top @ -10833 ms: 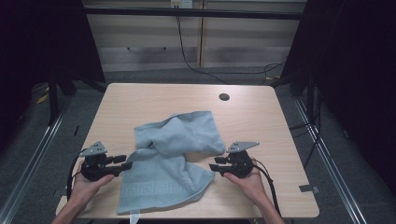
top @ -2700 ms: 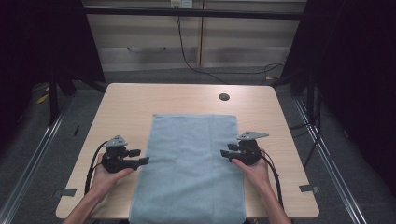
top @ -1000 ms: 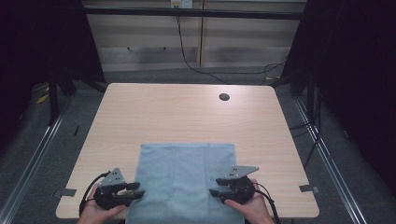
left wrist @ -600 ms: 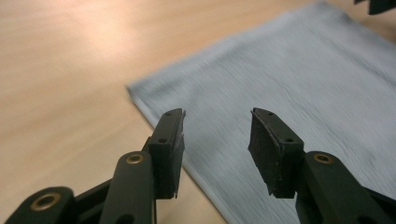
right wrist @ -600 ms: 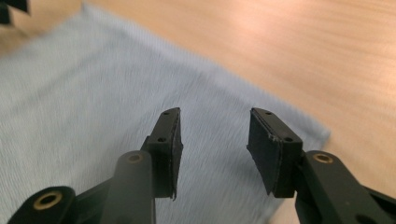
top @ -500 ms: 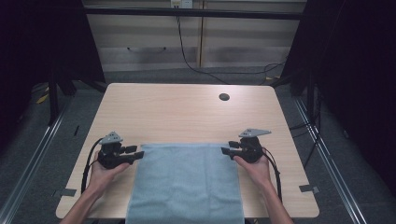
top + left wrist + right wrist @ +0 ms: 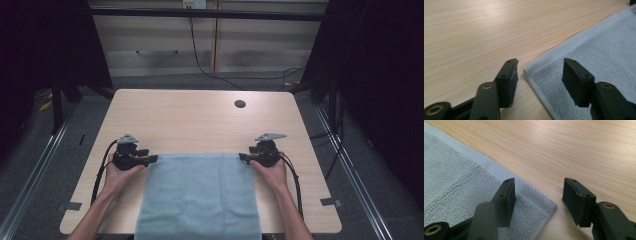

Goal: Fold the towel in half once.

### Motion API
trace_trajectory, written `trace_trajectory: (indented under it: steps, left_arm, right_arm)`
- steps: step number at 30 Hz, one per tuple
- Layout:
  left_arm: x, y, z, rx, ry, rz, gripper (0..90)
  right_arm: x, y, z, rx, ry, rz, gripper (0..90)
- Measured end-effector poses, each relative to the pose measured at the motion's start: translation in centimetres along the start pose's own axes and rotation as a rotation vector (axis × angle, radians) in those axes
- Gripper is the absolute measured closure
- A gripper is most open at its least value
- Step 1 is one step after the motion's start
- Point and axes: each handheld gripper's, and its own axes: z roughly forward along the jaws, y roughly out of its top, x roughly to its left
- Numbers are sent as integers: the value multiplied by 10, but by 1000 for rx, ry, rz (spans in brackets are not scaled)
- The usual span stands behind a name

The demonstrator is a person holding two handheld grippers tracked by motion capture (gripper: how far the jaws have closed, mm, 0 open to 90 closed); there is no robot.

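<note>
A light blue towel (image 7: 200,195) lies folded flat on the near half of the wooden table (image 7: 200,120), its near end hanging over the front edge. My left gripper (image 7: 153,159) sits at the towel's far left corner (image 7: 527,71); its jaws have just been opening and stand apart, the corner lying loose on the table between them. My right gripper (image 7: 242,157) is at the far right corner (image 7: 550,207). Its jaws have also just been opening, and the corner rests flat between them, free of the pads.
A dark round hole (image 7: 240,104) marks the table's far right part. Cables trail from both grippers toward the front edge. Dark curtains and metal rails flank the table, and a wall with hanging cables stands behind it.
Both grippers moved away from the front edge, carrying the towel's far edge up the table, then the jaws opened and let the corners drop flat.
</note>
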Motion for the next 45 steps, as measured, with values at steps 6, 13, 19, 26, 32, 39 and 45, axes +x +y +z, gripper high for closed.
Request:
trace_trajectory:
  steps: [6, 13, 19, 26, 32, 39, 45]
  left_arm:
    - [-1, 0, 2, -16, 23, 0, 410]
    - [0, 0, 10, 0, 42, 32, 437]
    - [-6, -1, 12, -3, 34, 85, 504]
    - [-9, 0, 12, 14, -18, 107, 809]
    - [-8, 0, -1, -49, -69, 58, 817]
    - [-14, 7, -33, -155, -147, 40, 818]
    - [-17, 20, -48, -219, -160, 31, 818]
  right_arm:
    - [12, -3, -1, 3, -39, -72, 542]
    - [16, -5, -3, 10, 23, -75, 827]
    - [18, -5, -2, 9, 26, -61, 853]
    - [19, -5, -1, 8, 59, -40, 853]
    - [19, 1, -9, -36, 95, -15, 856]
    - [25, 15, -39, -139, 133, -21, 856]
    - [28, 35, -58, -194, 162, -28, 858]
